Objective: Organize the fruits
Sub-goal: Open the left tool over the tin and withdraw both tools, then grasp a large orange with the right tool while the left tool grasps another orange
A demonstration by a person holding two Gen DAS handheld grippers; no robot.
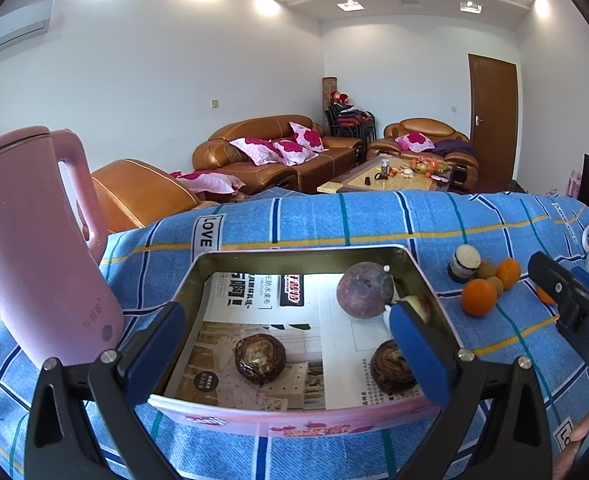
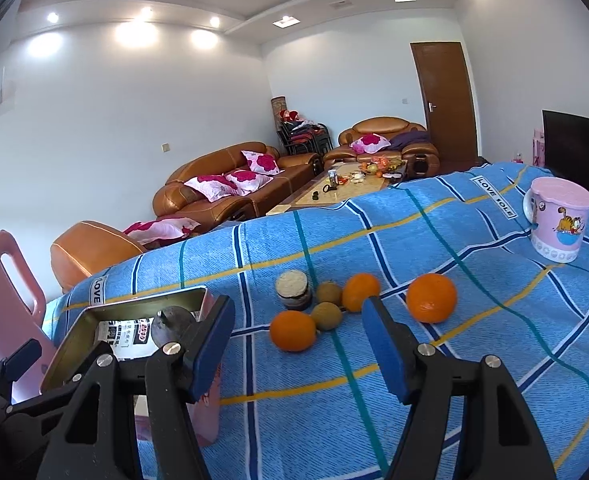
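Note:
A metal tin box [image 1: 306, 254], lined with printed paper, sits on the blue checked cloth. It holds a round purple fruit [image 1: 364, 286] and two dark brown scaly fruits [image 1: 260, 358] [image 1: 392, 366]. My left gripper [image 1: 286, 310] straddles the tin, one blue pad over each side wall; I cannot tell whether the pads press on it. To the right lie three oranges [image 2: 293, 330] [image 2: 360, 291] [image 2: 431, 297], two brown kiwis [image 2: 328, 292] [image 2: 326, 316] and a dark round piece with a pale top [image 2: 293, 290]. My right gripper [image 2: 297, 302] stands open just in front of them, holding nothing.
A tall pink kettle [image 1: 34, 240] stands left of the tin. A pink cartoon mug [image 2: 558, 220] sits at the far right of the table. The table's far edge drops off toward brown sofas. Part of a hand [image 1: 578, 436] shows at the lower right.

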